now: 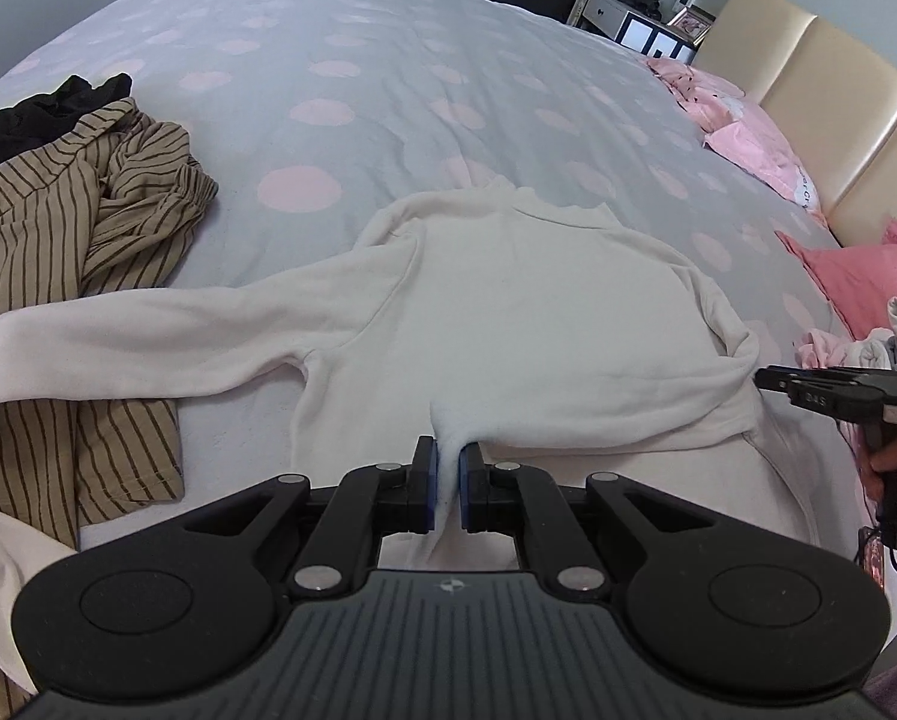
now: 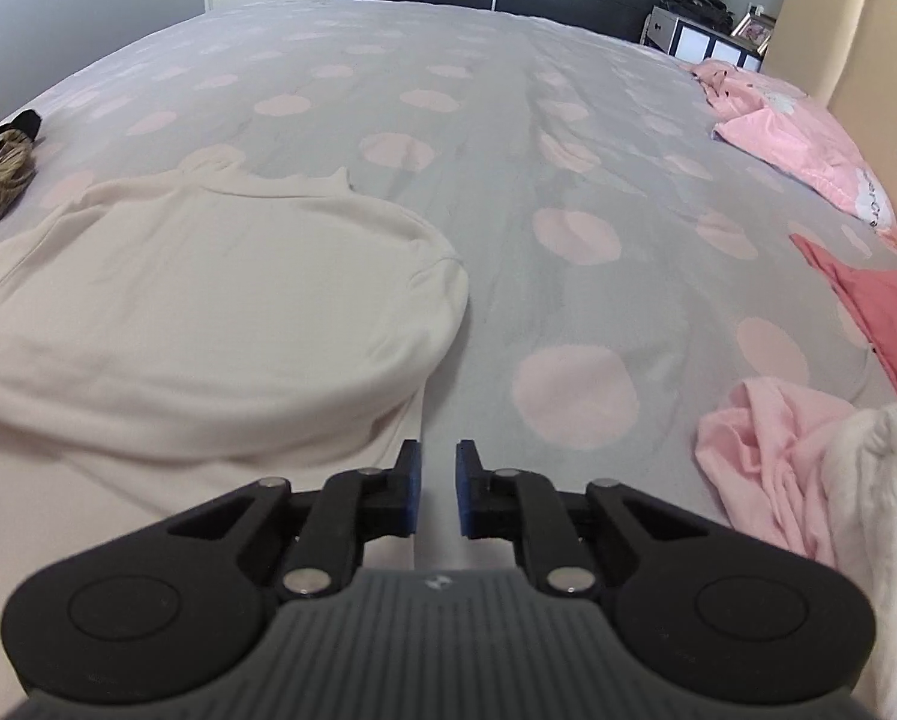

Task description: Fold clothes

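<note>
Your left claw (image 1: 446, 477) pinches the hem of the cream sweater (image 1: 526, 324) lying flat on the bed (image 1: 388, 90), your right claw (image 2: 438, 489) is nearly closed on nothing beside it, so grab the side next.
</note>
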`<state>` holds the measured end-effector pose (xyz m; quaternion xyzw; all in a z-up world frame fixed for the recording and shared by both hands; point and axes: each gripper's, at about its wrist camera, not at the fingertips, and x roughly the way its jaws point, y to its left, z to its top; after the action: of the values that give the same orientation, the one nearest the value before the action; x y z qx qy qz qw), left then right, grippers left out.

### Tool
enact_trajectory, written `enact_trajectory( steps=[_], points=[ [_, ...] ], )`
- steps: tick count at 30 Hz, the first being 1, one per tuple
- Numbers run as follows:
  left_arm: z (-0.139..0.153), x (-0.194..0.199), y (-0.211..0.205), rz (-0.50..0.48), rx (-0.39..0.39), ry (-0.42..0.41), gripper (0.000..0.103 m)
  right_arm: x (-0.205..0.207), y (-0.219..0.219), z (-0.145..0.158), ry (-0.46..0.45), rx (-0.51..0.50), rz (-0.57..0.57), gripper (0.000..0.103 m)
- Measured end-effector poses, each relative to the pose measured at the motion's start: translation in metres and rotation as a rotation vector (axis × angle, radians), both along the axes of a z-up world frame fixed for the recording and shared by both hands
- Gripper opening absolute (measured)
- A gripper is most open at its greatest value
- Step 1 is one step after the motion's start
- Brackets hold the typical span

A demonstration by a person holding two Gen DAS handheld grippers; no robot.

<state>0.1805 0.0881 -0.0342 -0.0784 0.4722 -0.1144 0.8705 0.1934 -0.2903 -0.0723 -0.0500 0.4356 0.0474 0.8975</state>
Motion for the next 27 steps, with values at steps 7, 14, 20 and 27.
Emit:
enact_trajectory(
  steps=[7, 14, 20, 27],
  points=[
    [-0.001, -0.007, 0.011, 0.000, -0.010, 0.021, 0.005, 0.043, 0.009, -0.008, -0.007, 0.078, -0.028, 0.014],
    [-0.008, -0.011, 0.011, -0.026, -0.017, 0.049, 0.005, 0.091, 0.012, 0.006, -0.127, 0.161, -0.097, 0.015],
    [-0.014, -0.009, 0.015, -0.024, -0.008, 0.072, 0.005, 0.118, 0.003, 0.021, -0.113, 0.151, -0.140, 0.015],
    [-0.015, -0.009, 0.013, -0.031, 0.002, 0.078, 0.005, 0.134, -0.031, -0.010, 0.045, 0.217, -0.258, 0.028]
  ],
)
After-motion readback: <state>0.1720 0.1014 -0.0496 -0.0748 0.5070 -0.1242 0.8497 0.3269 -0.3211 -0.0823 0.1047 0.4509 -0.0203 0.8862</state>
